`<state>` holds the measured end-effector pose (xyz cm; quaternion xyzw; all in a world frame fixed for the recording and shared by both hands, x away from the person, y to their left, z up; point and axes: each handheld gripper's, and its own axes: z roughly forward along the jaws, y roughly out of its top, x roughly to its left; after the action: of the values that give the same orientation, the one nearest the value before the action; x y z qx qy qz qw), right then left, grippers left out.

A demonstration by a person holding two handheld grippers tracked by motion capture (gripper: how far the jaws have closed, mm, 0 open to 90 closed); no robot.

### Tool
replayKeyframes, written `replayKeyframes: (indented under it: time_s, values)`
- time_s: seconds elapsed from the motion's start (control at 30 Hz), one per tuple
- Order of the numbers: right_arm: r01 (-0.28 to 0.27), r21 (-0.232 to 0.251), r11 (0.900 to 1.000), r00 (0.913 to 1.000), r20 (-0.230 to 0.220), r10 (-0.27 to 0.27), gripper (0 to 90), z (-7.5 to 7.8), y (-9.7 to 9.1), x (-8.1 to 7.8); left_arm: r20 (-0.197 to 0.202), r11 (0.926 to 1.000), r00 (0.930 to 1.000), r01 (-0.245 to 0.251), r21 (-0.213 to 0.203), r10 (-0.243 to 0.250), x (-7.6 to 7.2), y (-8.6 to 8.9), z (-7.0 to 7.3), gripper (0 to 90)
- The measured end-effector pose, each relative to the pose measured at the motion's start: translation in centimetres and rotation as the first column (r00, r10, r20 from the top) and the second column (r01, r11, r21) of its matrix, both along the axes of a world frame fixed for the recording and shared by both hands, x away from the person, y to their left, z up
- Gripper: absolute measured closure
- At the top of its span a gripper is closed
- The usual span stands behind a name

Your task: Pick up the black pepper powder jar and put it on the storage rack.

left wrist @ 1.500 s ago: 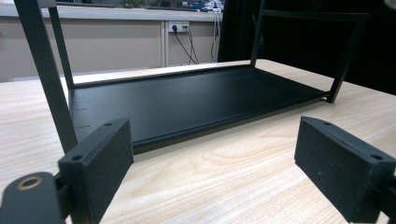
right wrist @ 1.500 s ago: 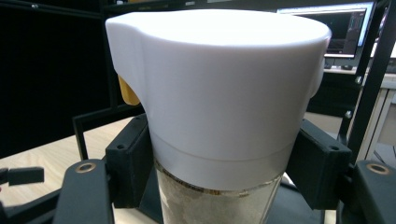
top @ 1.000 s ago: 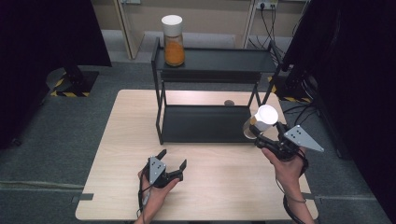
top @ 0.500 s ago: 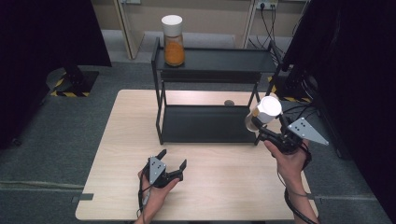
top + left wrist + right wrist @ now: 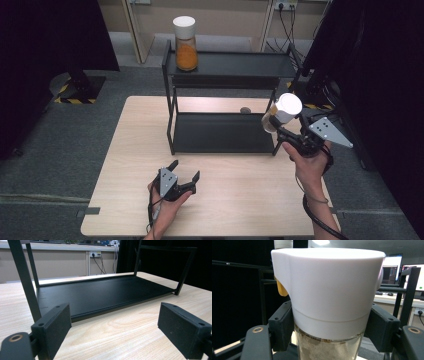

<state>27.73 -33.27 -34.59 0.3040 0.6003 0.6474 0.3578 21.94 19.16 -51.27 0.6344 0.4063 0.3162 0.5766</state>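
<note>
High view: right gripper (image 5: 281,131) clamped on white-lidded jar (image 5: 282,112), lifted higher toward rack (image 5: 227,70) than before; left gripper (image 5: 186,176) jaws apart, unmoved on table (image 5: 130,150).

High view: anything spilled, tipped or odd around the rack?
Nothing stands out. The orange-filled jar stands upright on the rack top shelf, the right gripper holds a white-lidded jar beside the rack, and nothing has spilled on the table.

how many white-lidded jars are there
2. One jar with orange contents stands on the top shelf of the black rack, at its left end. The other jar is held in the right hand-held gripper beside the rack's right end.
</note>
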Motion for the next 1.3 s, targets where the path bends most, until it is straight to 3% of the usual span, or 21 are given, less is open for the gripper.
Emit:
replayKeyframes:
  time_s: [1.3]
  values:
    - [0.034, 0.013, 0.9993, 0.9982, 0.049, -0.035, 31.0, 4.1, 0.7, 1.8, 0.0, 1.0, 1.0, 0.0, -0.001, 0.0, 0.0, 0.0, 0.0, 11.1]
